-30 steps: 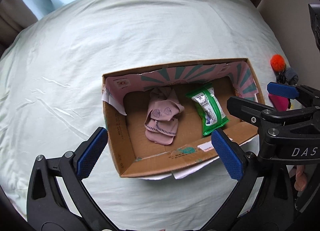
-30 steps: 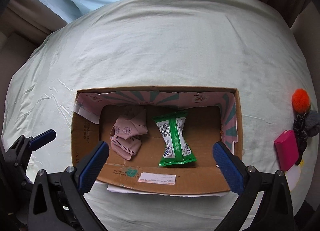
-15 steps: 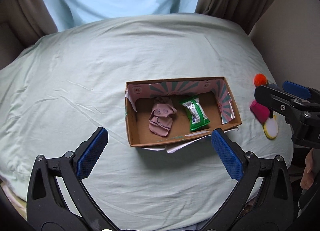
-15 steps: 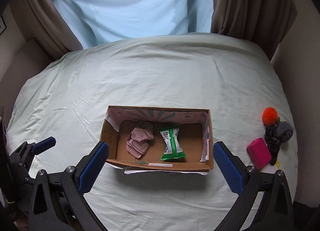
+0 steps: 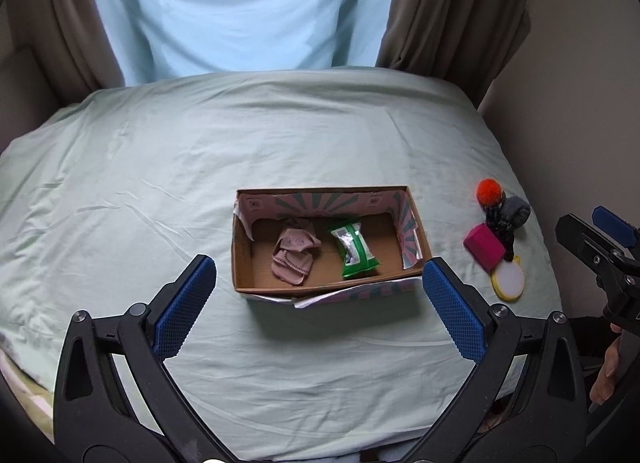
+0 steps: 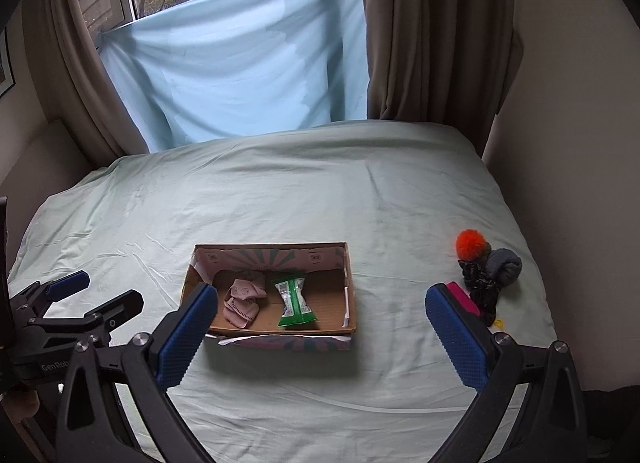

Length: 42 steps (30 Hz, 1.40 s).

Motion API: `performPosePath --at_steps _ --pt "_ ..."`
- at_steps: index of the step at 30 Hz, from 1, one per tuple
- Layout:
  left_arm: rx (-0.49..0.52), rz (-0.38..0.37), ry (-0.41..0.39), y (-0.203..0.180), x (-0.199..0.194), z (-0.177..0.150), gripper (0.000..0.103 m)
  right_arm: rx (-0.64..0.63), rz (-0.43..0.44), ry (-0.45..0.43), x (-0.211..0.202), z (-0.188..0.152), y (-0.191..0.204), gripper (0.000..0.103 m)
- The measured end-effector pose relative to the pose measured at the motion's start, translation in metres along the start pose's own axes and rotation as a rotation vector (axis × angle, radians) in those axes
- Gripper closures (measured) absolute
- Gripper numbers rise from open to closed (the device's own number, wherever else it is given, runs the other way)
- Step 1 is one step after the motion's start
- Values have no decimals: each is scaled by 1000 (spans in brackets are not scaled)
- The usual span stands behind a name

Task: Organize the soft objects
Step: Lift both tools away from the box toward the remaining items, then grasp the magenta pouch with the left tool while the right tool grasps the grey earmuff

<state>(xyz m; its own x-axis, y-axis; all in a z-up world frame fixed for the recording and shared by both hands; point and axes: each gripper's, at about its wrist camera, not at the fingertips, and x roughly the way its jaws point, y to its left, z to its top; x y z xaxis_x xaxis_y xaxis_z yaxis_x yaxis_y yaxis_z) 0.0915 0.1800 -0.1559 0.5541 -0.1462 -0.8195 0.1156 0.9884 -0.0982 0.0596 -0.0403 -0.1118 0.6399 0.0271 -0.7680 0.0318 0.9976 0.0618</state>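
Note:
An open cardboard box (image 5: pixel 240 247) (image 6: pixel 352 291) sits on the pale green bed. Inside lie a pink folded cloth (image 5: pixel 294 257) (image 6: pixel 242 301) and a green packet (image 5: pixel 352 249) (image 6: pixel 294 301). To its right on the bed lie an orange pompom (image 5: pixel 489 191) (image 6: pixel 471 243), a grey soft ball (image 5: pixel 516 213) (image 6: pixel 503 265), a dark scrunchie (image 5: pixel 500 225) (image 6: pixel 482 287), a magenta pouch (image 5: pixel 484 245) (image 6: pixel 464 297) and a yellow-rimmed round pad (image 5: pixel 508 281). My left gripper (image 5: pixel 318 307) is open and empty, held well back from the box. My right gripper (image 6: pixel 320 333) is open and empty too.
The bed (image 5: pixel 200 151) ends at a wall on the right and at brown curtains (image 6: pixel 432 31) with a blue sheet (image 6: pixel 240 63) behind. Each gripper shows at the edge of the other's view.
Both grippers have pulled back and up from the box, so it looks smaller and the curtains and window come into view. Both stay open and empty.

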Motion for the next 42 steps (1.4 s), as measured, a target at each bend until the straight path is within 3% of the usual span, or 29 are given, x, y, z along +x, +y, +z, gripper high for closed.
performPosePath --at_steps 9,17,29,42 --pt "-23 -12 12 -75 4 0 0 16 -8 -37 -16 -5 -88 0" --pt "-30 -39 70 -163 41 3 0 50 -25 -19 -2 -3 -186 0" --pt "-80 -53 228 -282 143 -3 0 20 -21 65 73 1 -310 0" --pt "-199 -81 419 -349 272 -15 0 76 -3 197 182 7 -377 0"
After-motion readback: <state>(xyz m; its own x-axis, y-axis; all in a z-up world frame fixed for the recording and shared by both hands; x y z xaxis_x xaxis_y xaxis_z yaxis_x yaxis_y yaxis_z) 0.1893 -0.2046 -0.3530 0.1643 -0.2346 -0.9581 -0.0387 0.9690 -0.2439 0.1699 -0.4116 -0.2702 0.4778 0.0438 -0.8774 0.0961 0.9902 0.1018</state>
